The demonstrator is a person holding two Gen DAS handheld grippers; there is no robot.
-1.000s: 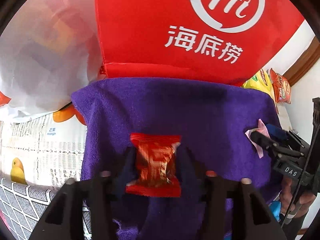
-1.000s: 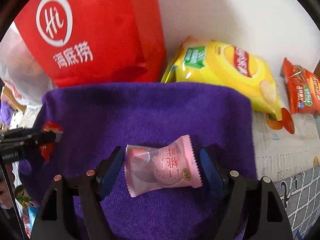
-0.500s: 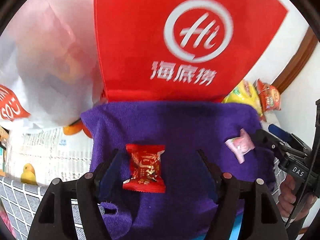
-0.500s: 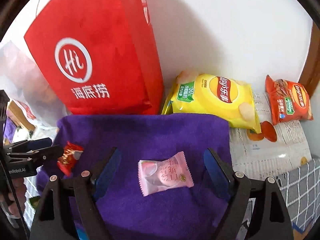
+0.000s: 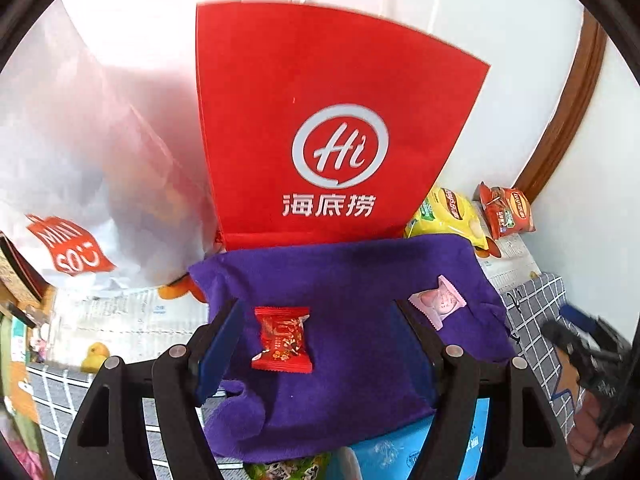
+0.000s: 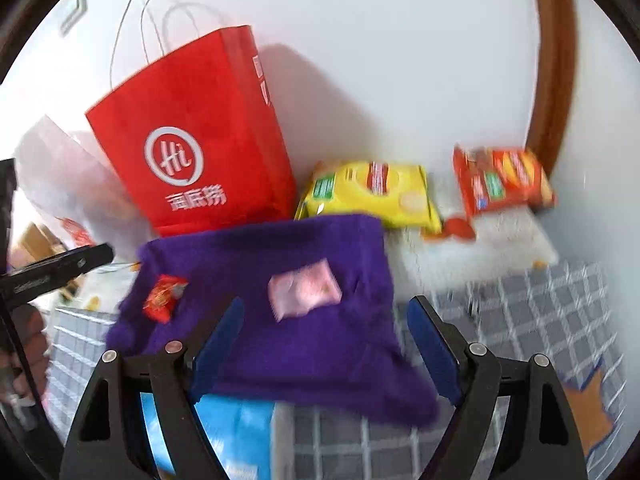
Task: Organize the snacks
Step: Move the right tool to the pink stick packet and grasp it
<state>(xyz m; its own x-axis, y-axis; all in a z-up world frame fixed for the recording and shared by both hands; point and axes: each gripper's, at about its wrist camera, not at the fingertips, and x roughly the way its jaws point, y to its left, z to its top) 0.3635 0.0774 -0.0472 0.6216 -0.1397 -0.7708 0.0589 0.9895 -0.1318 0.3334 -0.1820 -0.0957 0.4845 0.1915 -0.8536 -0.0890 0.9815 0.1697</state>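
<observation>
- Both claws hang wide open and empty: left gripper (image 5: 316,344) over the red candy (image 5: 283,339), right gripper (image 6: 326,346) below the pink candy (image 6: 305,288).
- Both sweets lie loose on the purple cloth (image 5: 360,276), mid-frame.
- Placing looks finished; next, likely fetch another snack.
- Upper frame: red paper bag (image 5: 320,120); yellow chip bag (image 6: 372,190) and orange packet (image 6: 502,180) at right, nothing blocking them.

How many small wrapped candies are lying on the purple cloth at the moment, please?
2. The red candy lies on the left part of the purple cloth; the pink candy lies near its right edge. Others could be hidden in the cloth's folds.
</observation>
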